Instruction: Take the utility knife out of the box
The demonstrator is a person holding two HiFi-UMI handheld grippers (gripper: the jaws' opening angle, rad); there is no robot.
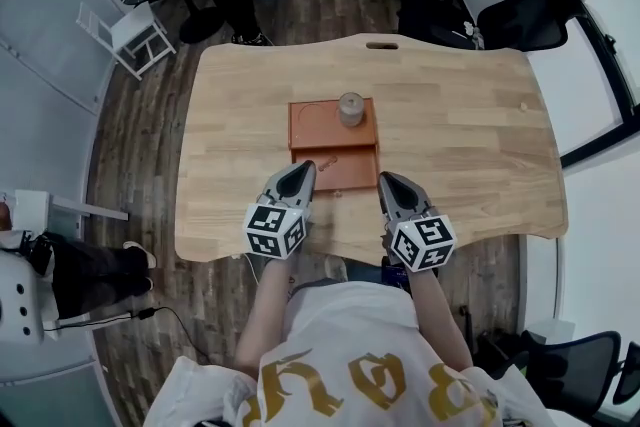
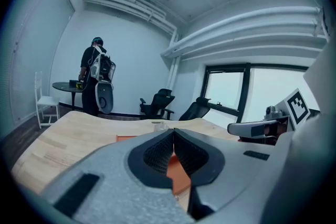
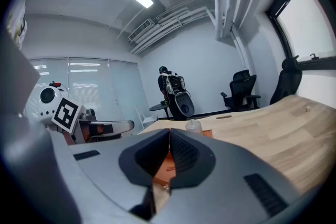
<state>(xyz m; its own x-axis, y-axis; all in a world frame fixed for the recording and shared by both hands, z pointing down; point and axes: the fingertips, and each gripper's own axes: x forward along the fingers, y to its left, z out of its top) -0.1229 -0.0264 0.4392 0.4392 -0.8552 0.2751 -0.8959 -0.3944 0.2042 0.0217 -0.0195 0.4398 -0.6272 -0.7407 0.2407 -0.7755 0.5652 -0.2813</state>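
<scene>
Pale wood makes up the table [image 1: 470, 115], and both claws sit at its near edge. The left gripper [image 1: 306, 165] points away from the person with its tip over the near left corner of the orange box [image 1: 310, 120]. Its jaws are clenched together with nothing between them. The box lies flat at mid-table, and a small capped jar [image 1: 351, 108] stands upright on its far part. The utility knife cannot be picked out with any certainty inside the box. The right gripper [image 1: 385, 179] sits just beside the box's near right corner, its jaws likewise pressed closed and empty.
</scene>
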